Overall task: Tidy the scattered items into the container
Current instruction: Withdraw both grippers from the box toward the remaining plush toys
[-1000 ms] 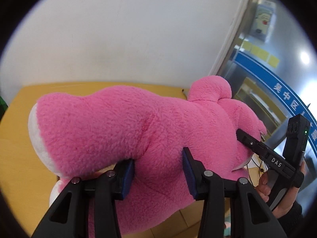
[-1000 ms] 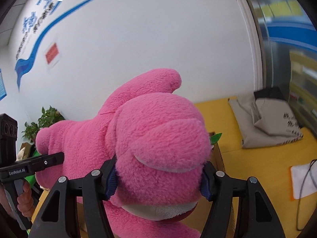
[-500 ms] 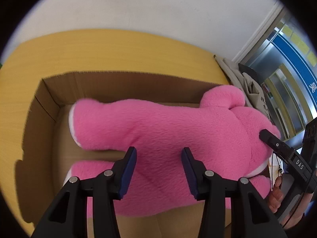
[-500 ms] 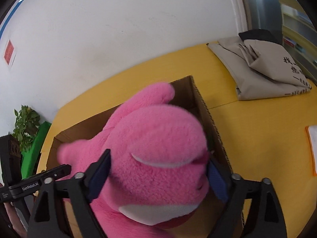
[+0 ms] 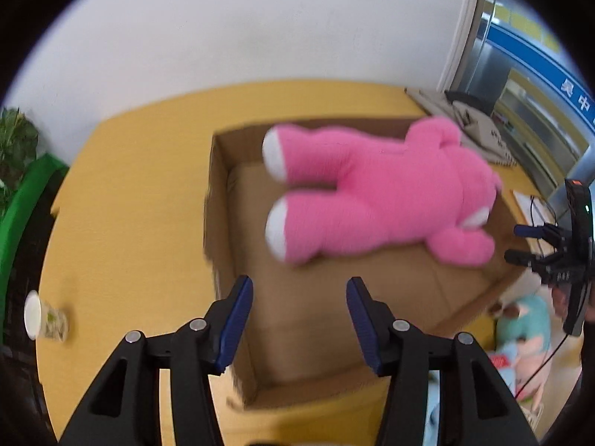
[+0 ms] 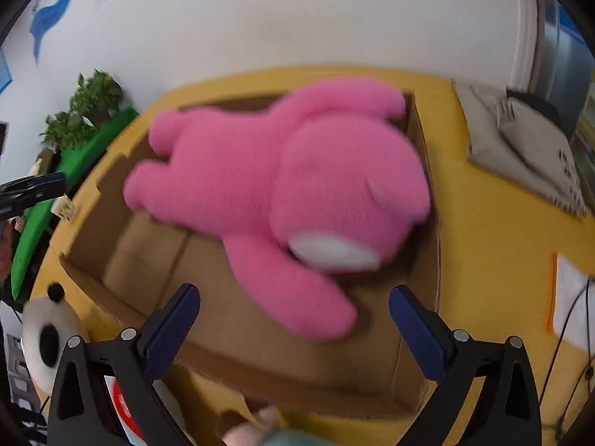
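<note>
A yellow table stands against a white wall. A paper cup lies on its side near the table's left edge, a leafy plant and a green board beyond it. Folded beige bags rest at the far right, white paper with a black cable nearer. Blue graphics mark the wall.

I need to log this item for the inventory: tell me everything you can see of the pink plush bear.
The pink plush bear is a large soft toy of fuzzy pink fabric, with white foot soles, a white muzzle patch and rounded ears. It lies lengthwise inside the open cardboard box, head toward the right side, one arm stretched over the box floor. It is motion-blurred. Neither tongs touch it: both the left tongs and the right tongs are open and clear of it.
</note>
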`<action>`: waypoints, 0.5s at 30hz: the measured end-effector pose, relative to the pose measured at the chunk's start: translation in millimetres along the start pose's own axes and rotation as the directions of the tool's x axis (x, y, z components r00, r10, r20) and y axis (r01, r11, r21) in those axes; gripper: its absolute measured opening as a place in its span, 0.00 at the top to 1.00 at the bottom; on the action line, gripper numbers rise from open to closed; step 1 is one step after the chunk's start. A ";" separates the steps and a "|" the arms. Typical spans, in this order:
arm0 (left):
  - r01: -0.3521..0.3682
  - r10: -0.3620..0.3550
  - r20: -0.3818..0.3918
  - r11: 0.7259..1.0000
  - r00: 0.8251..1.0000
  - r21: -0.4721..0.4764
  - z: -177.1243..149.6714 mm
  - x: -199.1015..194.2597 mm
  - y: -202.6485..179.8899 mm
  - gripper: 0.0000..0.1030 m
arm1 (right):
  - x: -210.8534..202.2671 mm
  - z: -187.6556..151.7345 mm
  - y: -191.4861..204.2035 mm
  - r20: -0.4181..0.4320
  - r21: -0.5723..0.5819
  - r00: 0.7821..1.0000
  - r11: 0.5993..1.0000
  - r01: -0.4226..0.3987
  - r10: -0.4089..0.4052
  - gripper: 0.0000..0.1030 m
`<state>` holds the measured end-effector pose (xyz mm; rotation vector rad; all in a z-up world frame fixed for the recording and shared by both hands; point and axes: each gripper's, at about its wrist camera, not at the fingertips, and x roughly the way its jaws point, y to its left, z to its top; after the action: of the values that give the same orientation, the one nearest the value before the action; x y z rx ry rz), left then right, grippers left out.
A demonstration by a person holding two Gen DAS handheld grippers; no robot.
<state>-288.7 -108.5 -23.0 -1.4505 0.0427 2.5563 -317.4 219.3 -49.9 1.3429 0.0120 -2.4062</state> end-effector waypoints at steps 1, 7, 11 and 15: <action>0.011 -0.012 -0.033 1.000 0.999 -0.013 -10.8 6.2 4.7 0.50 | 6.5 -8.0 -5.6 -0.038 0.024 0.999 1.000 -0.005 0.006 0.00; 0.034 -0.039 -0.132 0.999 0.991 -0.034 -49.8 33.2 14.1 0.50 | 10.4 -32.9 -0.8 -0.082 0.010 0.995 0.998 0.064 -0.063 0.02; 0.059 -0.069 -0.137 0.995 0.988 -0.081 -60.8 21.4 23.0 0.50 | 0.4 -47.3 5.9 -0.089 0.029 0.992 0.996 0.089 -0.086 0.02; 0.060 -0.067 -0.125 0.996 0.990 -0.063 -76.2 8.5 17.9 0.50 | -11.0 -61.7 5.5 -0.069 0.039 0.993 0.995 0.097 -0.094 0.02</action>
<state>-231.9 -134.0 -71.0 -1.6081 -0.0600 2.4316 -259.9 229.5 -73.4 1.4736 0.0441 -2.4512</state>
